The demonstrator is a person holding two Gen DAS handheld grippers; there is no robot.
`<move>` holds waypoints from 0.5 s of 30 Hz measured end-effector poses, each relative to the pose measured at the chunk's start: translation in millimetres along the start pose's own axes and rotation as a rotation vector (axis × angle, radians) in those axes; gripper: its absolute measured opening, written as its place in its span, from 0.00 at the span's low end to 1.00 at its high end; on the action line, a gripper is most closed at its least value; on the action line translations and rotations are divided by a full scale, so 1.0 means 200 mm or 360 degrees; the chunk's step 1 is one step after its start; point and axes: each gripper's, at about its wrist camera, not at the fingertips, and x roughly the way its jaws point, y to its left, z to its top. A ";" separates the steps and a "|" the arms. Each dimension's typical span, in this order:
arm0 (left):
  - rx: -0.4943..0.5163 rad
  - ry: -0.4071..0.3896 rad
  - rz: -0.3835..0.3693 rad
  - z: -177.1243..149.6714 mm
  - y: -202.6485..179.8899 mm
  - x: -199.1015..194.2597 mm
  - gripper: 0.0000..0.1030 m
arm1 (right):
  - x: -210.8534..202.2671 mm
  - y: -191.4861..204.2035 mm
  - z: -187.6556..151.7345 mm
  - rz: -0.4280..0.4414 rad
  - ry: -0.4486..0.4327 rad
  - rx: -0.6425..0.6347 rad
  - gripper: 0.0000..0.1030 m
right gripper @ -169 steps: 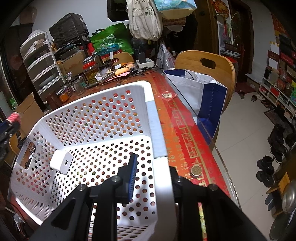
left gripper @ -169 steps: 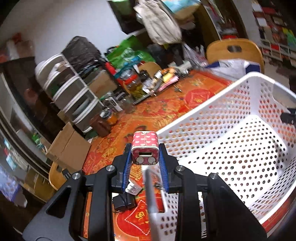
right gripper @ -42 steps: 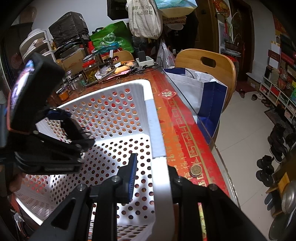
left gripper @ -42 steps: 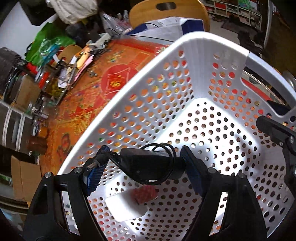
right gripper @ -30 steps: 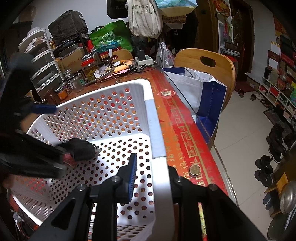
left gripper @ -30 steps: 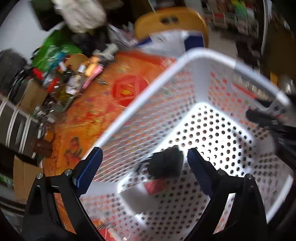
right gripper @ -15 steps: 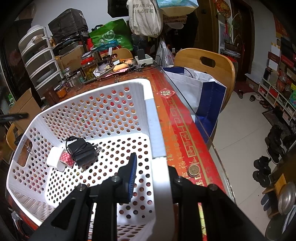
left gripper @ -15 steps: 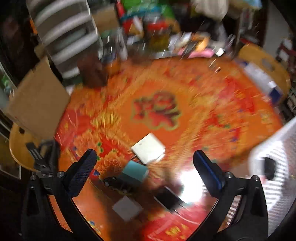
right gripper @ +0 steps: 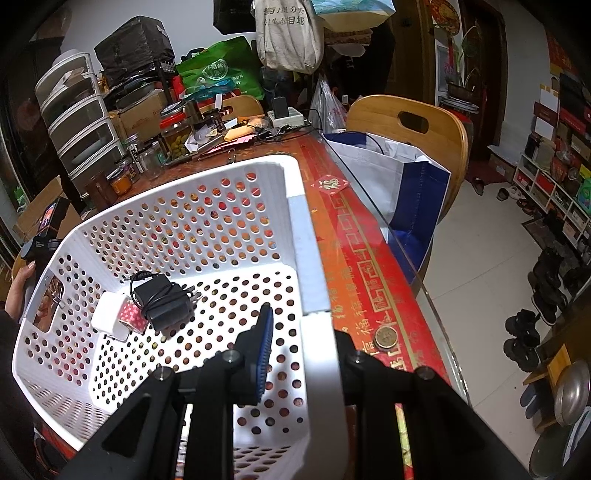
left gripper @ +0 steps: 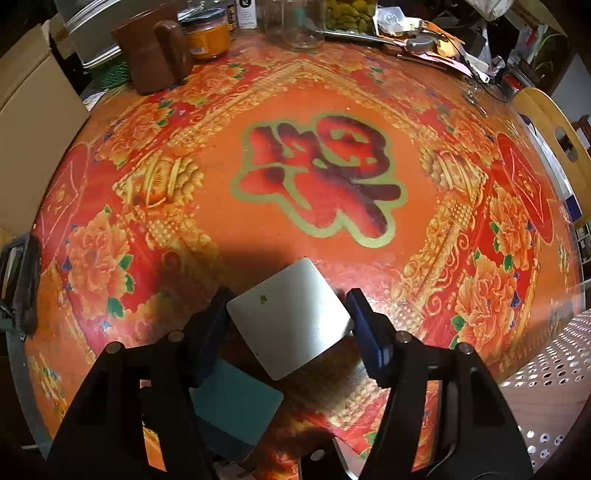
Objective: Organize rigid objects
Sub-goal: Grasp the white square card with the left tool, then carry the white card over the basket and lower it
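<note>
In the left wrist view my left gripper (left gripper: 287,308) points down at the red patterned tablecloth (left gripper: 317,229). A flat white square box (left gripper: 288,321) lies cornerwise between its jaws, which are closing, with a sliver of gap at the right pad (left gripper: 364,332). A teal box (left gripper: 232,402) lies just under the left finger. In the right wrist view my right gripper (right gripper: 303,349) is shut on the corner rim of the white perforated basket (right gripper: 221,206). Inside lie a black adapter with its cable (right gripper: 162,302), a pink dotted cube (right gripper: 130,314) and a white charger (right gripper: 108,320).
A brown jug (left gripper: 155,55) and jars (left gripper: 208,33) line the table's far side. A cardboard box (left gripper: 33,122) stands at the left. The basket's edge (left gripper: 546,373) shows at lower right. A coin (right gripper: 386,336), a blue-white bag (right gripper: 399,181) and a wooden chair (right gripper: 406,122) are right of the basket.
My left gripper let the black adapter fall into the basket, swung out over the table and came down around the white box, its jaws narrowing. The right gripper has not moved.
</note>
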 end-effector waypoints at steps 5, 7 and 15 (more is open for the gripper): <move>0.0011 -0.0142 0.0092 -0.05 -0.03 -0.11 0.58 | 0.00 0.00 0.00 0.0004 -0.0003 0.0000 0.20; 0.0017 -0.0265 0.0179 -0.08 -0.05 -0.24 0.59 | 0.00 0.00 0.00 0.0005 -0.0003 -0.0002 0.20; 0.0073 -0.0663 0.0351 -0.19 -0.19 -0.72 0.59 | 0.00 0.00 0.01 0.0010 -0.0011 0.0001 0.20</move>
